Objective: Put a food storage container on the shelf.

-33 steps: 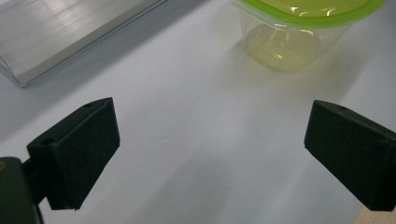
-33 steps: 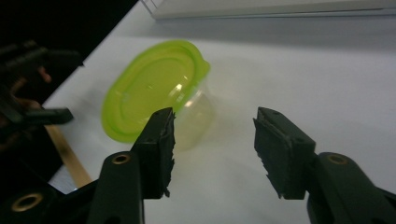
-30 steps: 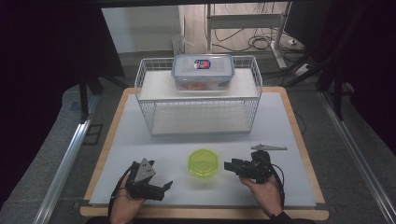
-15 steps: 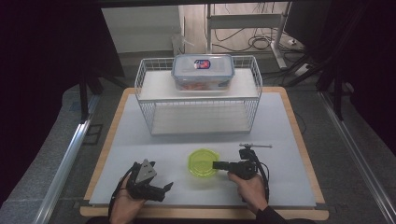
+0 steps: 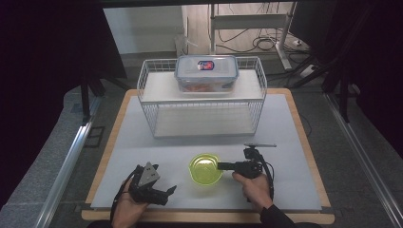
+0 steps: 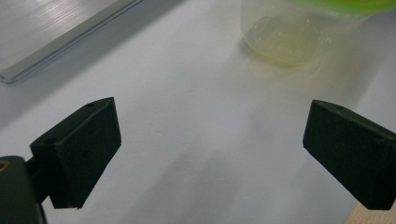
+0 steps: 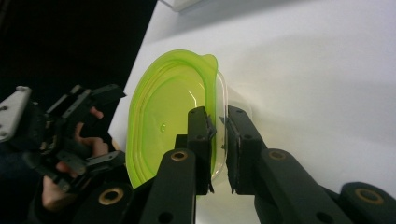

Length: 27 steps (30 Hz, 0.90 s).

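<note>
The right gripper (image 5: 222, 166) has just been closing its jaws and now pinches the rim of the green-lidded tub (image 5: 205, 168), one jaw inside the lid's edge and one outside against the clear wall. The tub stands on the white table (image 5: 285, 137) directly ahead of it. The left gripper (image 5: 167, 191) rests nearby, jaws wide and empty, the tub just ahead.

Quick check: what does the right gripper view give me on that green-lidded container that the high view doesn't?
Right gripper view: the right gripper, its jaws just closing, pinches the green-lidded container at its rim, one pad on each side.
High view: the wire rack with a clear lidded box on its shelf, beyond the container.
Both: the left gripper open, apart from the container.
</note>
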{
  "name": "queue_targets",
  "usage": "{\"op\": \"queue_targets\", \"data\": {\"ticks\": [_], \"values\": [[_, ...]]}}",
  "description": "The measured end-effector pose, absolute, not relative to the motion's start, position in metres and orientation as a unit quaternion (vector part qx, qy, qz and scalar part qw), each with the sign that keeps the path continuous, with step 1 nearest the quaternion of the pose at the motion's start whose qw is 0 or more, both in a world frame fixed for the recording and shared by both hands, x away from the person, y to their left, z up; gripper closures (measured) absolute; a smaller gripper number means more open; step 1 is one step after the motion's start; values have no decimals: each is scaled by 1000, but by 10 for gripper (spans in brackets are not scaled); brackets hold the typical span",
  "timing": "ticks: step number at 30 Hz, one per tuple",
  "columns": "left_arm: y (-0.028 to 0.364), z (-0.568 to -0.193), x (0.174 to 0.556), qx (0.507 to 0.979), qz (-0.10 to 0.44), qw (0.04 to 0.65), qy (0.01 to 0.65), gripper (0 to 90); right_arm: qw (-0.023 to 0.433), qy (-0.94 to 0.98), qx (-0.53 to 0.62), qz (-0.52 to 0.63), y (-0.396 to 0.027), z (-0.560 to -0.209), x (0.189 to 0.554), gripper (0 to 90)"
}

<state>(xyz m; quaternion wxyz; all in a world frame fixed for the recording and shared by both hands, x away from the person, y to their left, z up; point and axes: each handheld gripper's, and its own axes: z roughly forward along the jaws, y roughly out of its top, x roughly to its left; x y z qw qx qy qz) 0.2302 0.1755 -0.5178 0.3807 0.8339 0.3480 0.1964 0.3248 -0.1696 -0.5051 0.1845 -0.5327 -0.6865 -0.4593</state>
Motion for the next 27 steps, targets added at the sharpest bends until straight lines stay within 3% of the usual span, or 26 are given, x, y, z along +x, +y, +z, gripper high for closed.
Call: {"op": "queue_targets", "data": {"ticks": [27], "values": [[177,-518,232,833,199,380,349,44,157,-689,-489,-511,-188,-377,353,816]]}}
